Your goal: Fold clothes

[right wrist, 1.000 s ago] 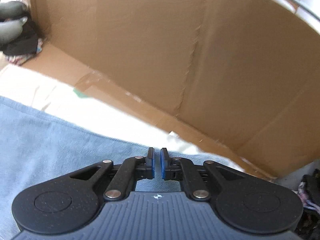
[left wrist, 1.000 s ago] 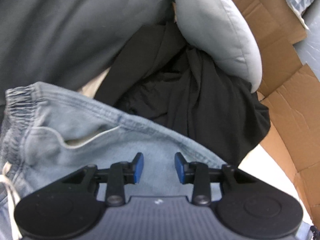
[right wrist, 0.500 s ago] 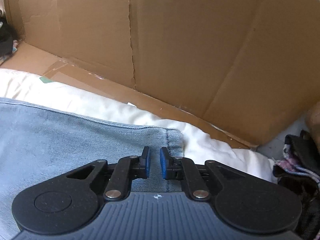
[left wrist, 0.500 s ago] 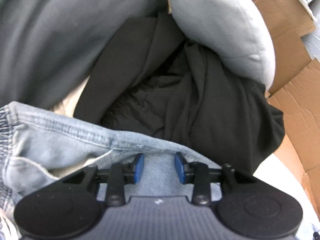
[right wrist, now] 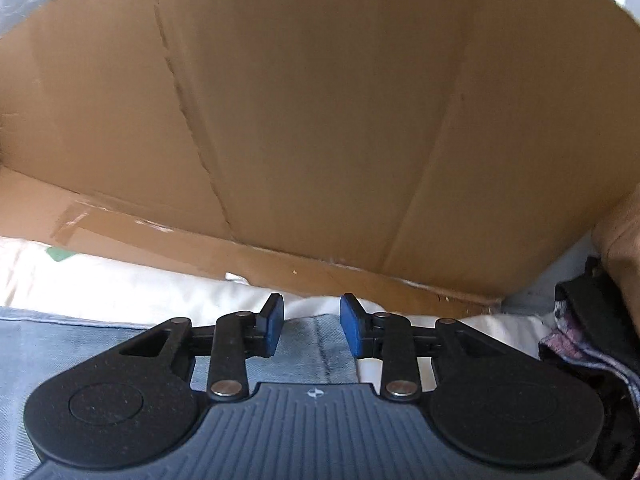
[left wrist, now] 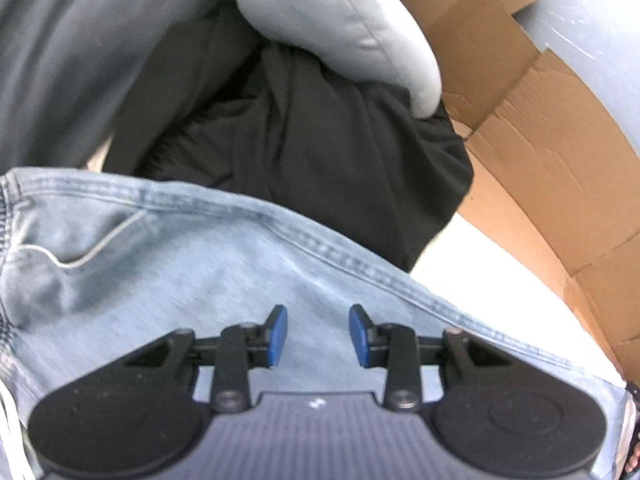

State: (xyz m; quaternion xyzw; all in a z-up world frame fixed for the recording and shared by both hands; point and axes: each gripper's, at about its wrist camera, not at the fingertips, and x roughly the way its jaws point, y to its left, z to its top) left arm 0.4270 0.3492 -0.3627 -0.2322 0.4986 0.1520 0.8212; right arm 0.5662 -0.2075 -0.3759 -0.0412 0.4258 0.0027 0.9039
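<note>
Light blue jeans (left wrist: 180,272) lie flat under my left gripper (left wrist: 318,336), pocket and waistband toward the left. That gripper stands open over the denim, nothing between its blue pads. In the right wrist view the jeans' hem end (right wrist: 320,344) with its seam lies below my right gripper (right wrist: 312,330), which is open with the fabric beneath its fingers, not pinched. The jeans rest on a white sheet (right wrist: 132,292).
A black garment (left wrist: 320,148) is heaped beyond the jeans, with a grey garment (left wrist: 68,60) and a pale grey pillow (left wrist: 340,20) behind it. Cardboard walls (right wrist: 320,120) stand close ahead and on the right (left wrist: 540,128). Dark patterned clothes (right wrist: 592,340) sit far right.
My right gripper has gone from shut to open, letting go of the jeans' hem edge. The left gripper stayed open and drew back over the denim.
</note>
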